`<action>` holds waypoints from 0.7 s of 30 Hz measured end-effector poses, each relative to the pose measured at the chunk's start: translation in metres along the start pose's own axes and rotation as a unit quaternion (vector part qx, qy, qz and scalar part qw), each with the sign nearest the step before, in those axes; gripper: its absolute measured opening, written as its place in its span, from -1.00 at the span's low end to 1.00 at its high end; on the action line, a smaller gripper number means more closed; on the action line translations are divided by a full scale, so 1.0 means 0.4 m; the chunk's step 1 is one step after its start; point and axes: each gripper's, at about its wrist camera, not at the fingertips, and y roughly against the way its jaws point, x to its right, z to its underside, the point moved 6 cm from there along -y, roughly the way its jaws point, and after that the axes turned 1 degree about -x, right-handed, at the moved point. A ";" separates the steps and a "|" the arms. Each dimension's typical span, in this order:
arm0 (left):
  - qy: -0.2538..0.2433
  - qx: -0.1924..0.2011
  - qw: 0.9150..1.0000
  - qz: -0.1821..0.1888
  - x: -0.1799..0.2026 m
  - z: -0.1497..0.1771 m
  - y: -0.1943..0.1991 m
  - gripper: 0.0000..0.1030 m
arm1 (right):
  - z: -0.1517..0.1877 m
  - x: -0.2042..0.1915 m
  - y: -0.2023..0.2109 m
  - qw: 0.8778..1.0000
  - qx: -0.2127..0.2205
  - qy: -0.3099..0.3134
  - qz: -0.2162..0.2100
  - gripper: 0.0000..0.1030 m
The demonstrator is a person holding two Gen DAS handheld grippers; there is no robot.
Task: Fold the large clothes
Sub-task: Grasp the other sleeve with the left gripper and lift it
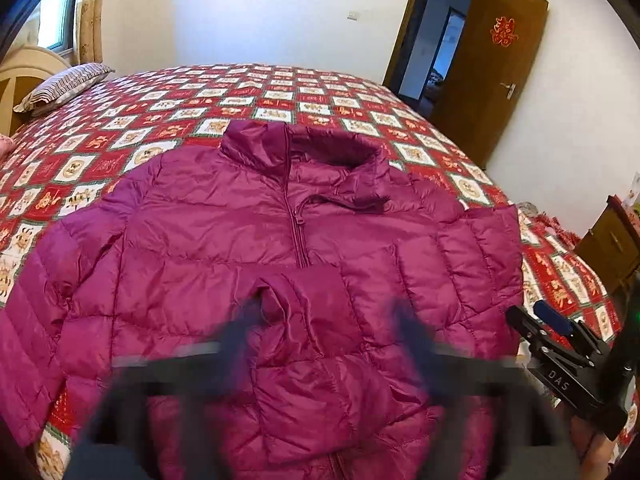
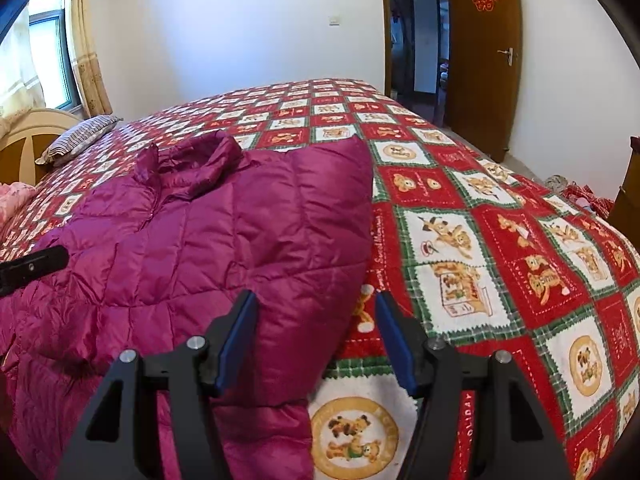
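Two claws are hovering over the magenta puffer jacket [image 1: 248, 232], which is lying front-up and zipped on the red patchwork bedspread [image 2: 500, 240], one sleeve folded across its chest. My left claw [image 1: 320, 344] is blurring above that sleeve cuff, jaws spread wide and holding nothing. My right claw [image 2: 316, 340] is standing open at the jacket's right edge, pads clear of the fabric.

Our right gripper [image 2: 316, 340] is matte black, with blue pads [image 2: 240, 340] and round silver bolts. From our left wrist it shows white "DAS" lettering; the left gripper [image 1: 324, 344] blurs dark.
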 end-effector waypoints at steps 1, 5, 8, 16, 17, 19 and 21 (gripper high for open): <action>0.004 0.001 1.000 -0.001 -0.002 0.003 -0.006 0.82 | 0.002 0.000 0.000 1.000 0.000 0.000 0.000 0.25; 0.007 -0.025 0.999 -0.018 -0.011 0.019 -0.062 0.82 | 0.011 0.004 0.000 1.000 0.002 -0.003 -0.004 0.29; -0.024 -0.041 0.999 -0.017 0.008 0.037 -0.101 0.45 | 0.015 0.006 -0.002 1.000 0.000 -0.003 -0.006 0.30; -0.053 0.017 0.998 0.021 -0.003 0.027 0.023 -0.74 | 0.011 0.034 0.014 1.000 0.008 -0.005 0.002 0.41; -0.052 0.025 0.998 0.020 -0.018 0.024 0.047 -0.74 | 0.010 0.041 0.017 1.000 0.010 -0.006 0.002 0.41; -0.046 0.032 0.998 0.012 -0.052 0.023 0.077 -0.74 | 0.009 0.050 0.017 1.000 0.010 -0.009 0.004 0.41; -0.048 0.028 0.998 -0.016 -0.091 0.037 0.080 -0.74 | 0.010 0.053 0.015 1.000 0.006 -0.009 0.004 0.41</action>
